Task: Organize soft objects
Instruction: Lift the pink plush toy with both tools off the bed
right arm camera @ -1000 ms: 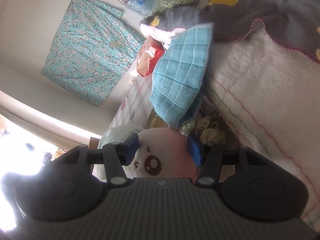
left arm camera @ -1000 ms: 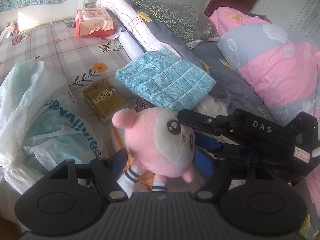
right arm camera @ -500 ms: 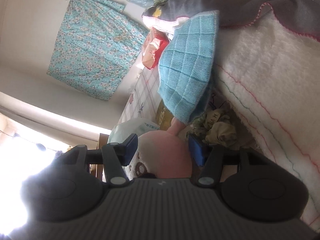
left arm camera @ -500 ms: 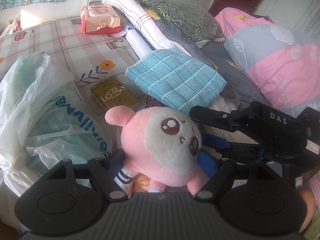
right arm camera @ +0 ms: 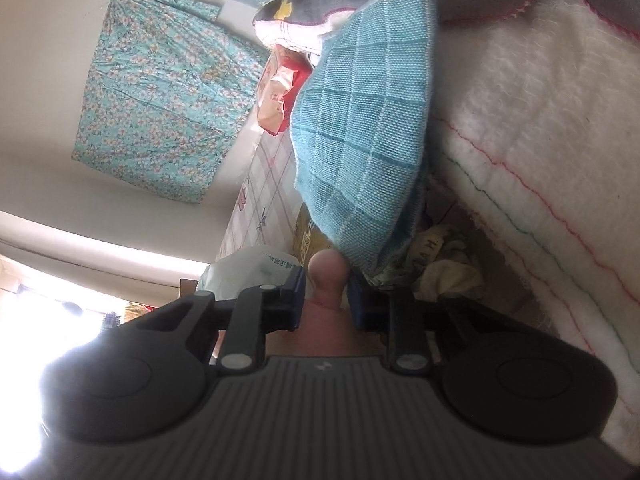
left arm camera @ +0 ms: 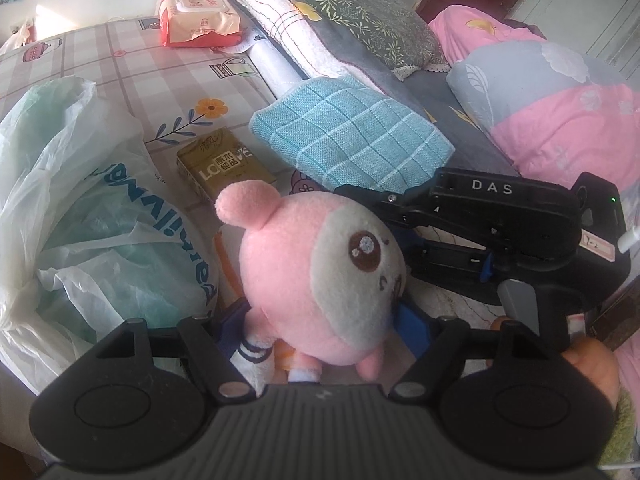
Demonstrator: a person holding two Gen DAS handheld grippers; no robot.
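A pink plush toy (left arm camera: 312, 276) with a grey face stands upright between the blue pads of my left gripper (left arm camera: 320, 320). Both pads touch its lower body, and its striped legs hang below. The black body of the right gripper (left arm camera: 500, 216) reaches in from the right, and its fingertips are hidden behind the toy's head. In the right wrist view my right gripper (right arm camera: 326, 300) is closing, its pads pinching a small pink nub of the toy (right arm camera: 326, 276), an ear by its look. A folded teal checked cloth (left arm camera: 348, 136) (right arm camera: 360, 120) lies just beyond the toy, propped on the bedding.
A white plastic bag (left arm camera: 80, 200) bulges at the left. A yellow box (left arm camera: 224, 164) lies on the checked sheet, with a red wipes pack (left arm camera: 196, 20) farther back. Pillows (left arm camera: 560, 112) and a white fleece blanket (right arm camera: 540, 120) fill the right. A hand (left arm camera: 592, 368) grips the right tool.
The right jaws stood wide around the toy's head and have now closed on its small pink nub. The toy leans nearer the left camera. The left gripper stays put.
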